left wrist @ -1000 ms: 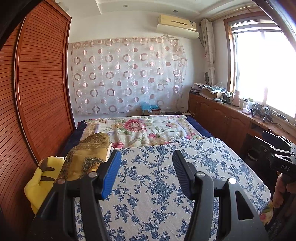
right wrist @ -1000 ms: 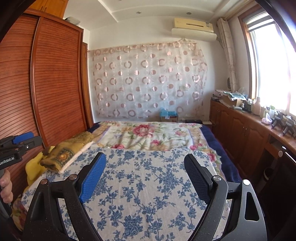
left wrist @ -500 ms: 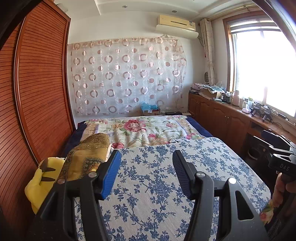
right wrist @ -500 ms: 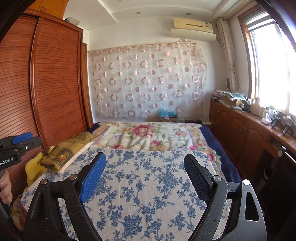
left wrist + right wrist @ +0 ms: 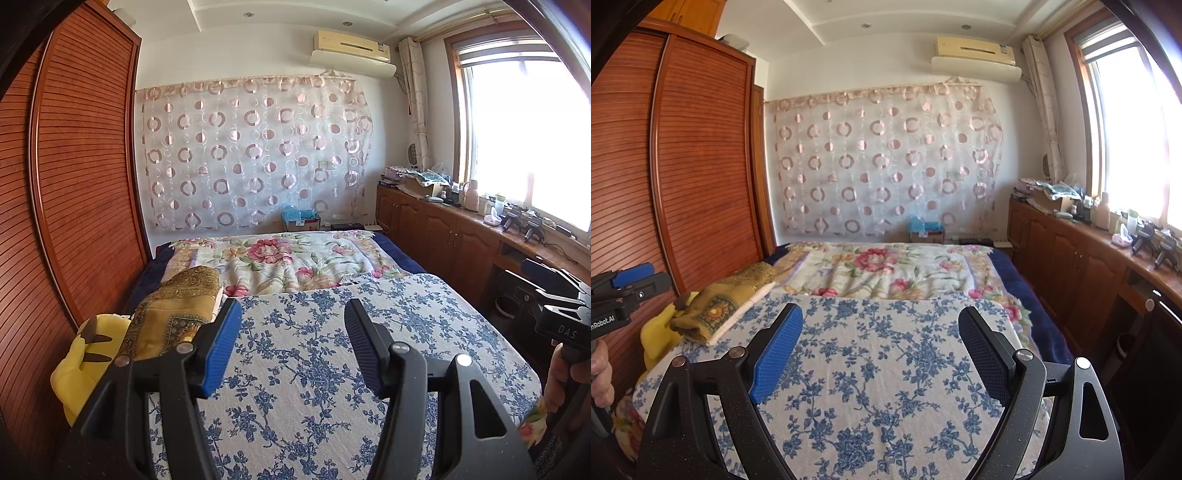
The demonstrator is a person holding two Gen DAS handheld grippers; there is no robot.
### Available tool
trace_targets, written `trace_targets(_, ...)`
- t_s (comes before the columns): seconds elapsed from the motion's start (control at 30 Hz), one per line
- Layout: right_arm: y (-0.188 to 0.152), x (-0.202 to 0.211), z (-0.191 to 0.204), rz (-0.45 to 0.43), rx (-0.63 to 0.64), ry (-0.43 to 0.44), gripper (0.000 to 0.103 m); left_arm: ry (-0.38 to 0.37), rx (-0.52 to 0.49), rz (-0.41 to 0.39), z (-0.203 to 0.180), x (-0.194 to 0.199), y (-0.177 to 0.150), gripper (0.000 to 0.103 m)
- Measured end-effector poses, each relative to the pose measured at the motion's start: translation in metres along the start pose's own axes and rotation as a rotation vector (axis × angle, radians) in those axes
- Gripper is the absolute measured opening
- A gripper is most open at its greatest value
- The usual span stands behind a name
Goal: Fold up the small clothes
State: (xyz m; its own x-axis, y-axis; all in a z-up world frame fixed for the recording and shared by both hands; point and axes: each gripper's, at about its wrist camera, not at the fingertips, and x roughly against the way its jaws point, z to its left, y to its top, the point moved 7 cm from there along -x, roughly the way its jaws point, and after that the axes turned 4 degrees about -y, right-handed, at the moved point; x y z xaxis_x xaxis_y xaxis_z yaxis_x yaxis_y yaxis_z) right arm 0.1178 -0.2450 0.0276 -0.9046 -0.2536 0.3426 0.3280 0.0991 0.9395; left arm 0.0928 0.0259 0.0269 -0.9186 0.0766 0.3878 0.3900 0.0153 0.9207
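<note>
Ochre patterned cloth (image 5: 177, 310) | long axis toward curtain (image 5: 255, 155) | folded

daylight floods both views from a large window (image 5: 532, 147) on the right, which is blown out to pure white with no detail outside. the glare washes the nearby sill and pale curtain. the white ceiling (image 5: 923, 18) and far wall are evenly bright; the wooden wardrobe (image 5: 74, 184) on the left is darker but clear. shadows are soft. both pictures are sharp, without motion blur. strong fisheye bending curves the wardrobe and window frame, and black corners ring each view.
</note>
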Motion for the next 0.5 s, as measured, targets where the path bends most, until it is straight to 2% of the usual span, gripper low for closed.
trace_targets(0.5, 0.0005, 0.0016, -0.0014, -0.002, -0.002, -0.001, 0.088, 0.005, 0.000, -0.003, 0.0009, 0.0043, 0.0045, 0.058)
